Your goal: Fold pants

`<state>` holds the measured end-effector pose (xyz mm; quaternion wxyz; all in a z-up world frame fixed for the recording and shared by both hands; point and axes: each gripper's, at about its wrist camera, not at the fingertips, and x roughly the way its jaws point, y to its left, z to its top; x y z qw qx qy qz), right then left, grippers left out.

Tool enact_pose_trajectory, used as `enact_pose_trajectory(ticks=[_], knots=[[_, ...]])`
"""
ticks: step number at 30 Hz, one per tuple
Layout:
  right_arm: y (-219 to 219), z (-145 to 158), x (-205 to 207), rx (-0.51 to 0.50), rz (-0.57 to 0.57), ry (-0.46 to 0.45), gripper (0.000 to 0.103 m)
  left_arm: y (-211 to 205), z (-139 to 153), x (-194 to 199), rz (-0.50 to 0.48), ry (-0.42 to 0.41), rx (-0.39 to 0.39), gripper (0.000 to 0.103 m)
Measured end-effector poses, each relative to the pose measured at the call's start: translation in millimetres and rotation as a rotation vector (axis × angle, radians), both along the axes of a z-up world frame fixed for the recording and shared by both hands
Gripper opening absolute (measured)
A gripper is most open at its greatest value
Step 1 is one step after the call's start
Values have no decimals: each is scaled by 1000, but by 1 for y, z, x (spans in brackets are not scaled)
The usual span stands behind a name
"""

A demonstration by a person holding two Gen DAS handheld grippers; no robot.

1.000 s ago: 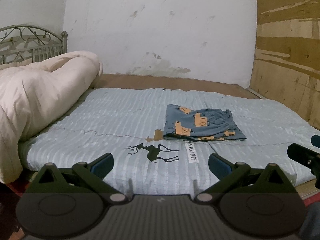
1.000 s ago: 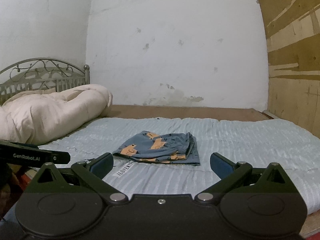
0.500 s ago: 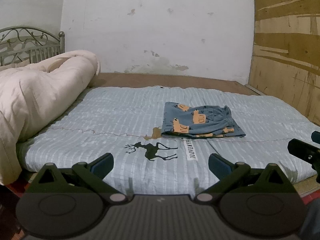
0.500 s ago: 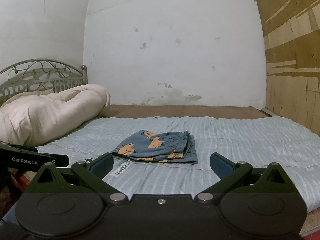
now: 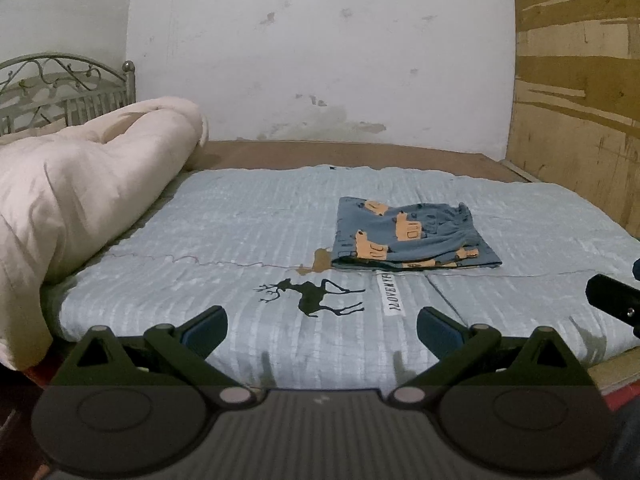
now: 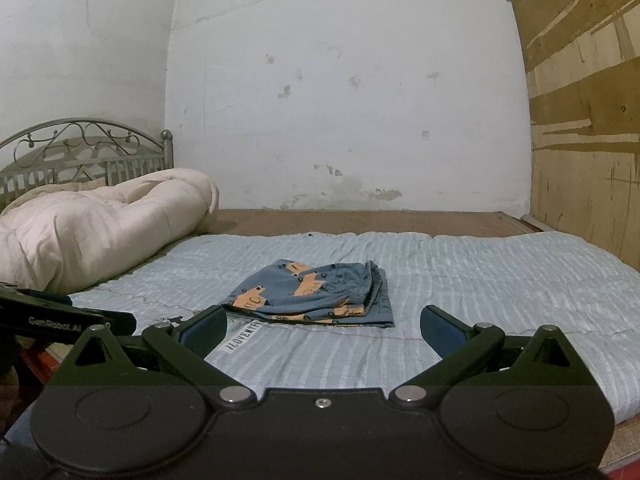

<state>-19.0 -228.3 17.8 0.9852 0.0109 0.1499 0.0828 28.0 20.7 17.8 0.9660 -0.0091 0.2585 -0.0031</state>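
Note:
The blue pants (image 5: 408,236) with orange prints lie folded into a small flat rectangle on the light blue bedspread (image 5: 248,224). In the right wrist view the same folded pants (image 6: 316,294) rest near the middle of the bed. My left gripper (image 5: 322,330) is open and held back over the bed's near edge, well short of the pants, nothing between its fingers. My right gripper (image 6: 323,330) is open too, just short of the pants, holding nothing. Each gripper shows at the edge of the other's view.
A bulky cream duvet (image 5: 80,196) is heaped along the left side by the metal headboard (image 6: 84,156). A wooden panel (image 5: 580,112) stands at the right, a white wall behind. A deer print (image 5: 314,298) and a label (image 5: 390,298) mark the bedspread near me.
Both grippers have drifted slightly back and tilted up, so the pants sit a little lower and farther in view. The pants have not moved; both grippers stay open.

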Motion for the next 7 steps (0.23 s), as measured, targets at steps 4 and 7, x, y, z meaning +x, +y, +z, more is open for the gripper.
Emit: enact_pose_trajectory(ticks=[4, 7], knots=[[0, -1, 1, 2, -2, 3, 102, -1, 1, -2, 2, -19, 12, 102], [-1, -2, 2, 3, -1, 4, 102, -1, 1, -1, 6, -18, 12, 102]])
